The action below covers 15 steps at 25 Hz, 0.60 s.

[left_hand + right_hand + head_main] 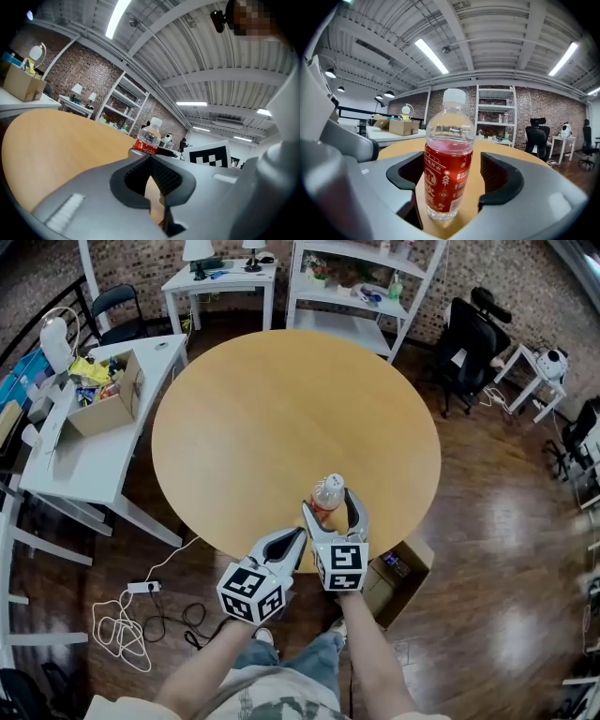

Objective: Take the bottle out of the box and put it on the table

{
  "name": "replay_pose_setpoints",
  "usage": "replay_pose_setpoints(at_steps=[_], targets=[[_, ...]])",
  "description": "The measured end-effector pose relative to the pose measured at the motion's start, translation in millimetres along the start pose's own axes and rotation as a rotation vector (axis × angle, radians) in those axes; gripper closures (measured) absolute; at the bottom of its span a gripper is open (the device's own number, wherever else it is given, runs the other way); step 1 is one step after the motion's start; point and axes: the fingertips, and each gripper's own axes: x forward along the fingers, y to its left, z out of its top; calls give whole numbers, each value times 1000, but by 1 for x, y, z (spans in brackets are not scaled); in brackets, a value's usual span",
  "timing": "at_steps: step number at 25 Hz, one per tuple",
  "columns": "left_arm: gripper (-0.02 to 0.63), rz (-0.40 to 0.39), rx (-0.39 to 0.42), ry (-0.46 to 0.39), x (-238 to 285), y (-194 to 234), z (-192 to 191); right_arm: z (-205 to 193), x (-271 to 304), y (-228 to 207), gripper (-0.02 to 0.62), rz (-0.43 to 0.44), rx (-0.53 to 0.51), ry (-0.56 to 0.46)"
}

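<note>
The cardboard box [398, 582] sits on the floor, partly under the table's near edge at the right. The left gripper [298, 538] hangs at that near edge, its jaws together with nothing between them. Just beside it, the right gripper [330, 507] has its jaws spread wide, not gripping. Between them the bottle [327, 491] stands upright on the round table [281, 399], close to its near edge.
</note>
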Motion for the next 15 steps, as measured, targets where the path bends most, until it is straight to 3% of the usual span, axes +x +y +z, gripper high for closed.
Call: replay_pose_setpoints(at_steps=[4, 11, 15], targets=[[612, -46, -13, -15, -4, -12, 3, 6, -32, -4, 239, -53, 8, 16], [612, -170, -35, -16, -6, -59, 4, 22, -116, -16, 384, -146, 72, 44], [612, -262, -25, -9, -5, -92, 3, 27, -162, -10, 421, -190, 93, 43]])
